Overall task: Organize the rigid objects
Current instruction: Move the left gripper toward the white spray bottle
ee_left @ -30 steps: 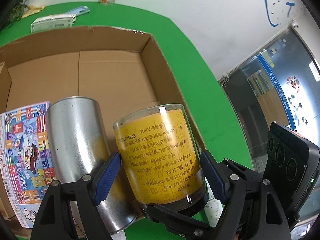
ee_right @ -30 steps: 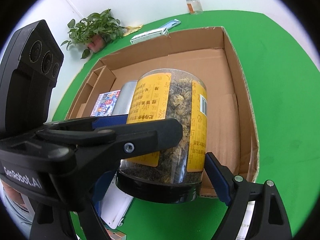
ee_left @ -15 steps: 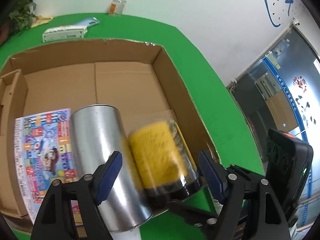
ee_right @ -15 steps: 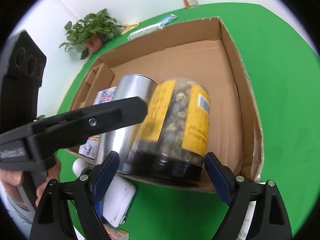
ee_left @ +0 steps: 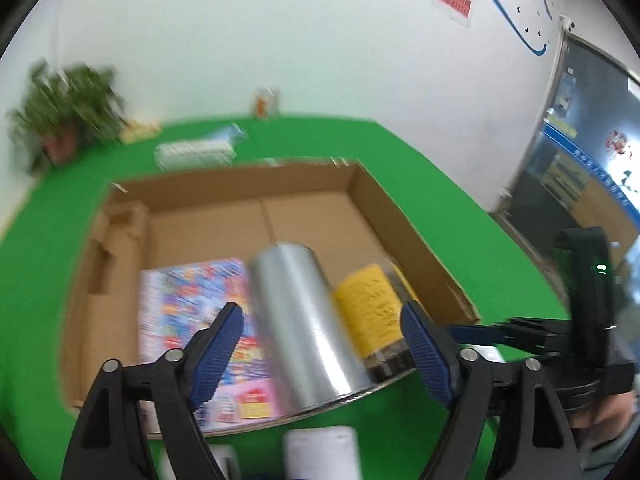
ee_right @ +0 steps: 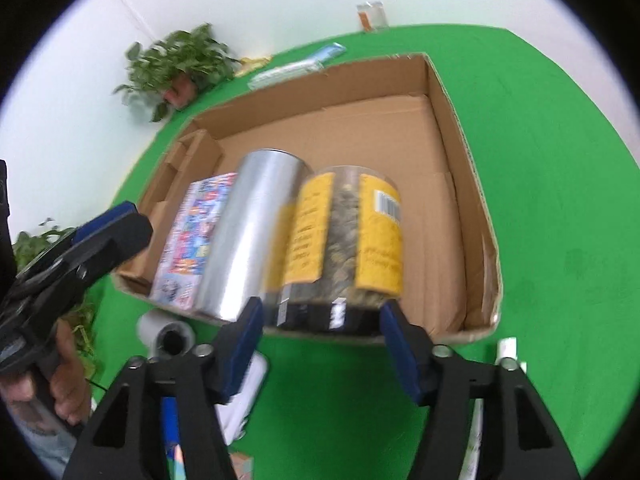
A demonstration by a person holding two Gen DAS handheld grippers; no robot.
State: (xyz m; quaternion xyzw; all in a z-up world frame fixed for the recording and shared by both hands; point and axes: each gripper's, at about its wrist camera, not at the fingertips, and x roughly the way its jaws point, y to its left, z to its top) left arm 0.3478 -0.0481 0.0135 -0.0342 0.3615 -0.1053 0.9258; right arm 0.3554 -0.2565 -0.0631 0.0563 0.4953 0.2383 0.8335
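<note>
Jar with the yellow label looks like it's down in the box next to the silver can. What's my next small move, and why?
Probably draw the right gripper back and up. The yellow-label jar lies in the cardboard box beside the silver can; its closing fingers frame the lid end without clearly gripping it. The left gripper holds nothing and is opening.

Left gripper (ee_left: pixel 322 338): black frame, blue-padded fingers (ee_left: pixel 218 346) spread wide, jaws opening, nothing pressed between the pads. Pitched downward. In the right wrist view it shows at the left edge as a dark arm with one blue pad, gripped from below by the person's left hand (ee_right: pixel 60 376).

Right gripper (ee_right: pixel 322 342): same build, blue pads (ee_right: pixel 400 354) apart and touching nothing, jaws closing. Tilted steeply down. Right hand (ee_left: pixel 608 412) partly visible at the far right of the left wrist view, wrapped round the handle.
</note>
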